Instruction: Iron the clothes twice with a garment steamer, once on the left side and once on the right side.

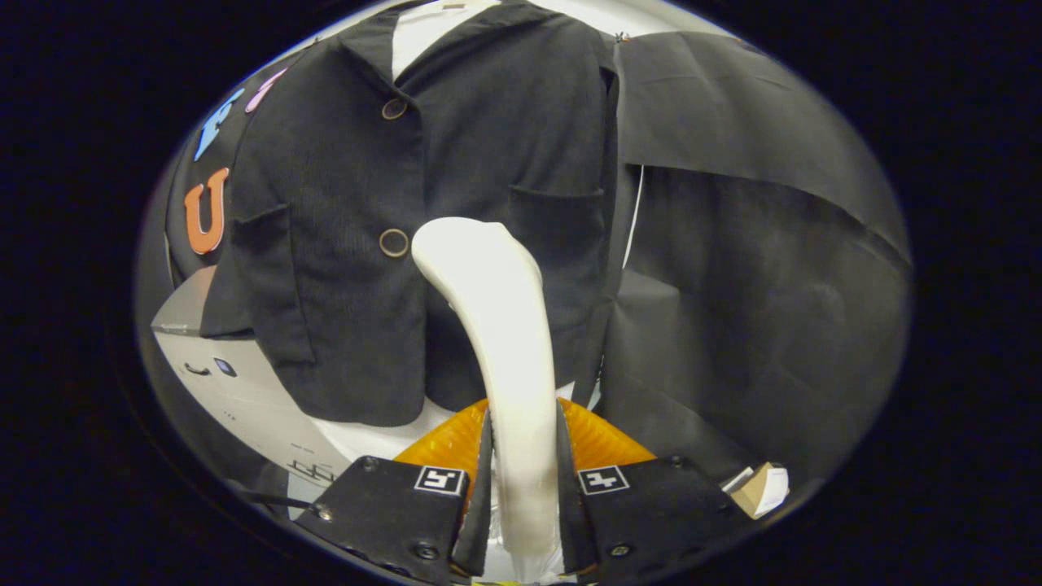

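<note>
Gripper (521, 480) at bottom centre, jaws closed on a white steamer (505, 325) whose head rises against a dark jacket (342, 244) hanging across the upper left.

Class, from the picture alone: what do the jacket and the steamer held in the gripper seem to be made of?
Jacket: dark, matte woven cloth, perhaps fine corduroy, judging by faint ribbing. Steamer: smooth cream plastic, probably, with a soft sheen along its curve. The gripper is shut on the steamer, both fingers pressing its handle.
</note>
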Motion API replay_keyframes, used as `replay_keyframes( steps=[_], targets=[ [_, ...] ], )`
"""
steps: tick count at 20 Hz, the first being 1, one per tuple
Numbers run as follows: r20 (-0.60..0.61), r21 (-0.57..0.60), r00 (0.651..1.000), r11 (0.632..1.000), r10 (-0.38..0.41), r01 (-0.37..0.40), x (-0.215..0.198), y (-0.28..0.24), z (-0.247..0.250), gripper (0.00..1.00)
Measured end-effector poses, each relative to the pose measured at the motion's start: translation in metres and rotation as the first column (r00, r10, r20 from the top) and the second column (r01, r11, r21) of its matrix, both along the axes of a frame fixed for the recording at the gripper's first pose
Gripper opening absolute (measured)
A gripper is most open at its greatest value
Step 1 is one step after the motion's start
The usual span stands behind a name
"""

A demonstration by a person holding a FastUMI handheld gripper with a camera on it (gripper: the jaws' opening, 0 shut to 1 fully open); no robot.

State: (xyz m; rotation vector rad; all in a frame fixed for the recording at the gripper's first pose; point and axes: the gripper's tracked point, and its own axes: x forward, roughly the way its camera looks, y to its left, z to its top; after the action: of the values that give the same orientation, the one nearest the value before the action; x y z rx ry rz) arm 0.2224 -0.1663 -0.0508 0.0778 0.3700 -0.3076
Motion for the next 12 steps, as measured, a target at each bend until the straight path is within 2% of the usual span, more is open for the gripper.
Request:
replay_keyframes(
  steps=[8, 12],
  targets=[
    [0.003, 0.014, 1.000, 1.000, 0.004, -0.004, -0.0025, -0.0033, 0.0032, 0.37],
    [0.001, 0.031, 0.999, 0.999, 0.043, -0.043, -0.0022, -0.0010, 0.0046, 0.37]
  ],
)
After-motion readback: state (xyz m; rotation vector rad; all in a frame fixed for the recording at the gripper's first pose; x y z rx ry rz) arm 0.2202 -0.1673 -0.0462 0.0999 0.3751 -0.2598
